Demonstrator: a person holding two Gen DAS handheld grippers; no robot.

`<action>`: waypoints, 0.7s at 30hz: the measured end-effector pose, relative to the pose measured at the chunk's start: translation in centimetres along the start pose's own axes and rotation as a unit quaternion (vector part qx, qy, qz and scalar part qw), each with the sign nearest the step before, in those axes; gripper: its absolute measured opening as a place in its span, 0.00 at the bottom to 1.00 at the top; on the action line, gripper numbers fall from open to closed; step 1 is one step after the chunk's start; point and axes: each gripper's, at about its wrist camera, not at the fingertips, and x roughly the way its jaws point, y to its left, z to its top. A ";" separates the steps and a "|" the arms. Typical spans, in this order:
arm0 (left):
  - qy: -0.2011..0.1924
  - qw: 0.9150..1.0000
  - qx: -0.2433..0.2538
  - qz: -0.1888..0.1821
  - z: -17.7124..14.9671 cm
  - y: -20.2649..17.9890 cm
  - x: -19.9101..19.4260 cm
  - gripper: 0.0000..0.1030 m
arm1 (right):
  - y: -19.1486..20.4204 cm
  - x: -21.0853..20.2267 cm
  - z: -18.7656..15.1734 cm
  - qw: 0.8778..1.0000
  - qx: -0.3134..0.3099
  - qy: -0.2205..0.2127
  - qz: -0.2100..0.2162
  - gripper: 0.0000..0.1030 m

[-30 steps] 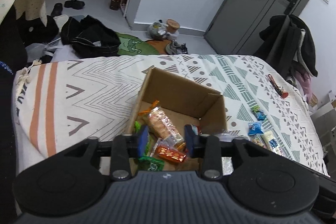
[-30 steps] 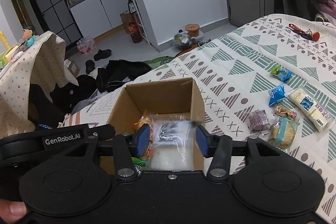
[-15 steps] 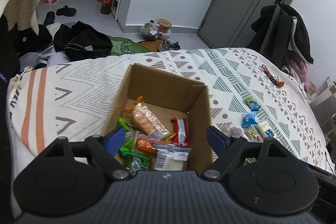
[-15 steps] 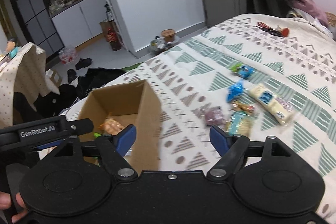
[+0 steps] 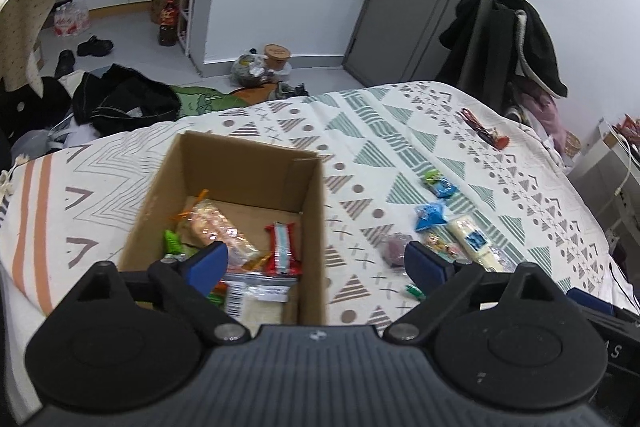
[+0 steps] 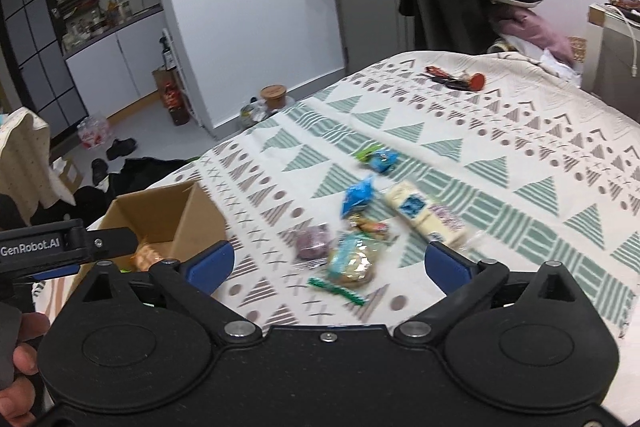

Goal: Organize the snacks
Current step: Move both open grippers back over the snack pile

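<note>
right gripper (image 6: 327,265): jaws spread wide, empty
left gripper (image 5: 316,265): jaws wide, empty, over cardboard box (image 5: 248,163)
target: cookie packet (image 6: 352,261), on bedspread (image 6: 520,163) between right fingertips, just ahead
long axis: roughly along the fingers
nearer: right
look: clear crinkly wrap, pale cookies, blurred
loose snacks: about 6
</note>
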 end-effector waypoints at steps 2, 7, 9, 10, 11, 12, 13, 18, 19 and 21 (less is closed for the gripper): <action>0.001 1.000 0.005 -0.003 -0.1 -0.8 0.0 0.92 | -0.8 -0.1 0.1 1.000 0.004 -0.001 -0.001 1.00; 0.004 1.000 0.017 -0.007 -0.5 -2.6 0.3 0.92 | -2.8 -0.3 0.1 1.000 0.013 -0.004 -0.007 1.00; 0.006 1.000 0.024 -0.008 -0.5 -3.3 0.4 0.92 | -3.5 -0.2 0.0 1.000 0.019 -0.004 -0.011 1.00; 0.006 1.000 0.027 -0.009 -0.6 -3.6 0.5 0.92 | -4.0 -0.2 -0.1 1.000 0.022 -0.004 -0.013 1.00; 0.006 0.999 0.031 -0.010 -0.7 -4.0 0.6 0.92 | -4.4 -0.1 -0.2 1.000 0.024 -0.004 -0.017 1.00; 0.006 0.999 0.035 -0.009 -0.8 -4.4 0.7 0.92 | -4.8 0.0 -0.3 0.999 0.025 -0.003 -0.020 1.00; 0.008 0.999 0.037 -0.009 -0.9 -4.7 0.9 0.92 | -5.0 0.1 -0.4 0.999 0.026 -0.002 -0.024 1.00; 0.012 0.998 0.058 -0.006 -1.5 -6.4 1.9 0.92 | -6.5 1.1 -1.3 0.998 0.033 0.005 -0.045 1.00; 0.012 0.998 0.066 -0.005 -1.6 -6.8 2.2 0.92 | -6.7 1.4 -1.4 0.998 0.037 0.008 -0.049 1.00; 0.013 0.997 0.080 -0.009 -1.8 -7.4 2.6 0.92 | -7.1 2.0 -1.5 0.998 0.043 0.013 -0.045 1.00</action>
